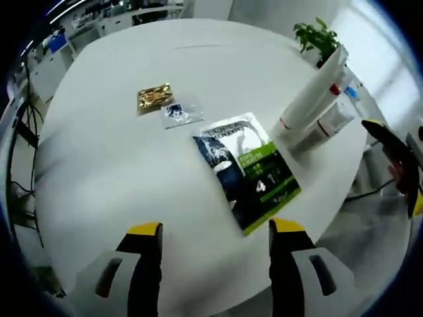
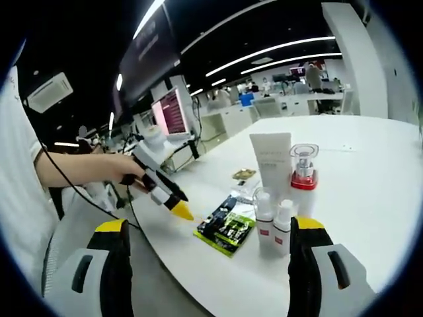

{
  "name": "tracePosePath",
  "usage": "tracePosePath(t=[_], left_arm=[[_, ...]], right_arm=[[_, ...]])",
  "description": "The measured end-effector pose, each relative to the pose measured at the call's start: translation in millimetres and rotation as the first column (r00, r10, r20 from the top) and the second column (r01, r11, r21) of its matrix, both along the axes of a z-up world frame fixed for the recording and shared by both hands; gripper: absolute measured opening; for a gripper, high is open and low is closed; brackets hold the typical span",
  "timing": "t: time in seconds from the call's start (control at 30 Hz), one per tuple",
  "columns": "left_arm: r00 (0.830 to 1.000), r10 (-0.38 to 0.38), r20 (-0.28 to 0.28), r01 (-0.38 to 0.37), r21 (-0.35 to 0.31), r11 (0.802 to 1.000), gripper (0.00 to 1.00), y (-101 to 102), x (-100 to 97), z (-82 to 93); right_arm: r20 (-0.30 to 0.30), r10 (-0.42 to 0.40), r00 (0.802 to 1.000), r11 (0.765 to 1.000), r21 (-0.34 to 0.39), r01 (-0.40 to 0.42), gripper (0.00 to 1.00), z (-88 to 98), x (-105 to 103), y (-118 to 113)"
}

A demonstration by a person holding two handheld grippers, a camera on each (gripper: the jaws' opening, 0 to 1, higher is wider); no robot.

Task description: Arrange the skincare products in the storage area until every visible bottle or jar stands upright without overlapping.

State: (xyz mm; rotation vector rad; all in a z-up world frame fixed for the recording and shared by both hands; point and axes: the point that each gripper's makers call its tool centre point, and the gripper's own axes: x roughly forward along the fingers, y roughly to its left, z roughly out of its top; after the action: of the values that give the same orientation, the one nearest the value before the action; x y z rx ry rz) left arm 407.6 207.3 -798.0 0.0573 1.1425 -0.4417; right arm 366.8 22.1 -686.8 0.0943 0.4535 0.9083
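Skincare products, one lot, on my round white table.

Item 1: white tube, standing on end, long axis vertical, at the table's near edge as seen in the right gripper view.
Item 2: clear-capped bottle with red collar, upright, just beside the tube.
Item 3: two small white bottles, upright, close together in front of the tube; I cannot tell whether they touch.
Item 4: black and green flat pack, lying flat, long axis running diagonally across the table toward the near edge; printed face up.
Item 5: gold sachet and clear sachet, flat, just beside each other, beyond the pack.

Grouping, in my judgement: the bottles are clustered at one edge as the storage spot, flat packs left apart so nothing overlaps.

Tools: my left gripper hangs over the table's near rim, jaws apart, empty. My right gripper hangs off the table edge facing the cluster, jaws apart, empty.
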Motion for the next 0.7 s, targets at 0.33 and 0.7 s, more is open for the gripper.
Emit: tracePosePath(t=[0.33, 0.7], left_arm=[[0.987, 0.005, 0.163, 0.006, -0.069, 0.998, 0.74, 0, -9.7, 28.2], [0.955, 0.095, 0.283, -0.047, -0.171, 0.984, 0.89, 5, -28.9, 40.9]], right_arm=[[0.003, -0.008, 1.0, 1.0, -0.002, 0.008, 0.99, -0.3, 1, -2], [0.0, -0.024, 1.0, 1.0, 0.005, 0.024, 0.99, -2.0, 4, -5]])
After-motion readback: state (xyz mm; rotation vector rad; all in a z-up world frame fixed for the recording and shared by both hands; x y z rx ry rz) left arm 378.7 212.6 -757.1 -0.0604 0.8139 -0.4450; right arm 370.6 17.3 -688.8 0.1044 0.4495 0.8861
